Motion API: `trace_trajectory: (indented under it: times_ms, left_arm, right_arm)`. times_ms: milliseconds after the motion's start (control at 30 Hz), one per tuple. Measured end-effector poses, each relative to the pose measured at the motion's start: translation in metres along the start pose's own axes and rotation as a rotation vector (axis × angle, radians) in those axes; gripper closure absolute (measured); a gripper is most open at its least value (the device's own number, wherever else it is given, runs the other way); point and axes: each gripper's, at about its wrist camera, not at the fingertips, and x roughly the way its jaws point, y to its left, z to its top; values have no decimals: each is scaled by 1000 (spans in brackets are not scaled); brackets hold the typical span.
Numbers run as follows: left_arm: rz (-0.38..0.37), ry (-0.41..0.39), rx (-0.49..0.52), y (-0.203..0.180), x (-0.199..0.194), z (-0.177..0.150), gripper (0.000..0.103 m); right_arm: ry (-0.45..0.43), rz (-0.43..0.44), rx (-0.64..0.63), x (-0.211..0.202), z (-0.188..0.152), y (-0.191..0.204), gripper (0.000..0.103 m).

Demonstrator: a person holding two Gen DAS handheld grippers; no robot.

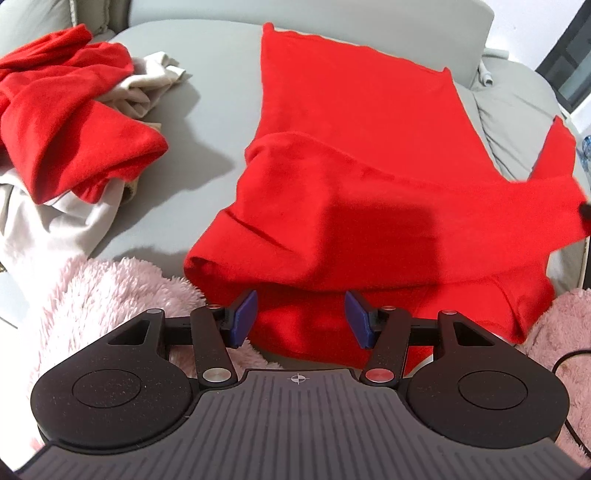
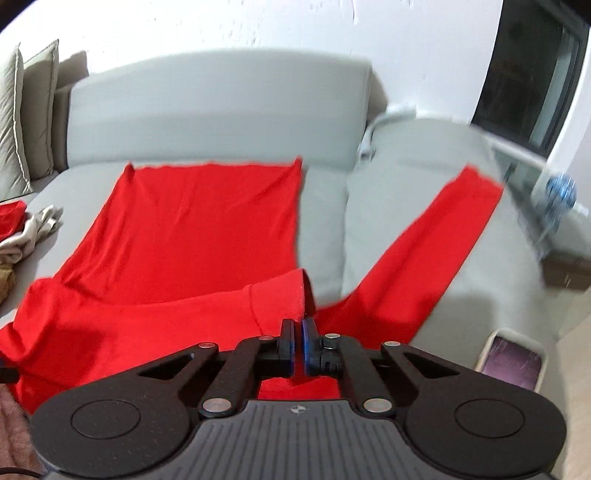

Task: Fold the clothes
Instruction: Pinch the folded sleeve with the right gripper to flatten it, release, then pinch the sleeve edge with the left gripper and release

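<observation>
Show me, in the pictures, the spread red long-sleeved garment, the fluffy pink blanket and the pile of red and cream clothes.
Red long-sleeved garment (image 2: 192, 221): right wrist view, flat body panel.
Fluffy pink blanket (image 1: 110, 295): left wrist view, pile near gripper.
Pile of red and cream clothes (image 1: 66, 122): left wrist view, red top fold.

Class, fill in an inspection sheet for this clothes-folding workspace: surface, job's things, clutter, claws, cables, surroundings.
Surface: grey fabric sofa seat, partly bare.
Job's things: red long-sleeved cloth garment spread flat; one sleeve stretched out, the other sleeve cuff lifted.
Clutter: heap of crumpled red and cream clothes; fluffy pink blanket.
Claws: left claw open above the garment's near edge; right claw shut on the lifted sleeve cuff.
Cables: thin black cable at the right edge.
Surroundings: white wall, dark window, grey cushions.
</observation>
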Motion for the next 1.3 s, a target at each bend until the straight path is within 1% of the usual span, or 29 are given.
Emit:
trace_trajectory:
  times_ms: [100, 133, 233, 267, 333, 367, 400, 433, 467, 500, 567, 633, 700, 733, 767, 800, 833, 867, 900, 933, 1000, 1033, 1067, 1133, 1167, 1200, 1233, 1267, 1300]
  left_arm:
    - [-8, -15, -12, 2, -4, -1, 45]
    - [-11, -22, -19, 3, -5, -1, 45]
    - [-11, -32, -30, 4, -7, 0, 45]
    - [-9, -34, -33, 4, -8, 0, 45]
    - [10, -47, -37, 4, -10, 1, 45]
    - [19, -56, -41, 4, -12, 1, 45]
    - [36, -78, -52, 5, -15, 2, 44]
    - [53, -100, -63, 6, -18, 3, 43]
    - [70, -123, -74, 8, -21, 5, 41]
    - [81, -143, -85, 10, -22, 8, 40]
    - [109, -150, -84, 13, -17, 22, 39]
    - [147, -133, -67, 14, -6, 34, 39]
    - [201, -85, -58, 15, 13, 46, 39]
    - [227, -59, -53, 16, 22, 51, 41]
    - [232, 0, -43, 19, 34, 54, 56]
    - [224, 50, -29, 21, 43, 54, 63]
    - [221, 59, -4, 20, 45, 52, 70]
    - [227, 63, 14, 19, 44, 52, 84]
    - [260, 86, 58, 13, 41, 53, 100]
    - [307, 121, 84, 10, 40, 52, 103]
    - [325, 166, 96, 14, 37, 45, 103]
    - [318, 151, 91, 16, 34, 43, 103]
    - [309, 134, 85, 19, 30, 40, 99]
    - [240, 26, 35, 21, 12, 40, 96]
    - [211, -8, 29, 20, 8, 41, 94]
    - [154, -83, 38, 15, 1, 46, 94]
    - [135, -125, 58, 9, -1, 49, 94]
    - [124, -149, 72, 5, -1, 51, 95]
    - [102, -182, 95, -2, 0, 56, 96]
  right_arm:
    - [-7, -65, -51, 3, 3, -6, 98]
    - [9, -69, -49, 8, 3, -9, 98]
    - [78, -33, -45, 31, 1, -11, 96]
    - [105, -13, -44, 41, -3, -9, 93]
    - [169, 20, -34, 56, -7, -5, 81]
    - [203, 35, -27, 62, -9, -3, 61]
    - [229, 42, -21, 67, -10, -1, 54]
    - [235, 36, -17, 66, -10, 1, 54]
    - [225, 29, -16, 62, -10, 2, 52]
    - [216, 21, -16, 57, -10, 4, 43]
    - [189, 11, -3, 48, -10, 2, 36]
    - [144, 26, 44, 31, -12, -2, 36]
    - [124, 62, 74, 22, -17, 0, 38]
    - [118, 82, 79, 20, -21, 4, 38]
    - [112, 100, 78, 17, -26, 8, 39]
    - [109, 114, 62, 14, -32, 13, 40]
    - [111, 123, 45, 14, -37, 18, 40]
    - [124, 129, 27, 15, -41, 23, 41]
    - [143, 135, 6, 20, -47, 29, 41]
    - [155, 136, -5, 23, -49, 32, 42]
    - [167, 134, -21, 27, -49, 36, 42]
    - [168, 133, -26, 27, -49, 37, 42]
    - [161, 137, -21, 26, -48, 37, 42]
    - [138, 153, -8, 23, -47, 37, 43]
    - [132, 160, -11, 23, -47, 38, 46]
    - [129, 164, -18, 22, -48, 40, 53]
    - [127, 163, -31, 21, -50, 43, 57]
    - [124, 154, -45, 21, -51, 45, 64]
    - [119, 142, -58, 20, -52, 47, 65]
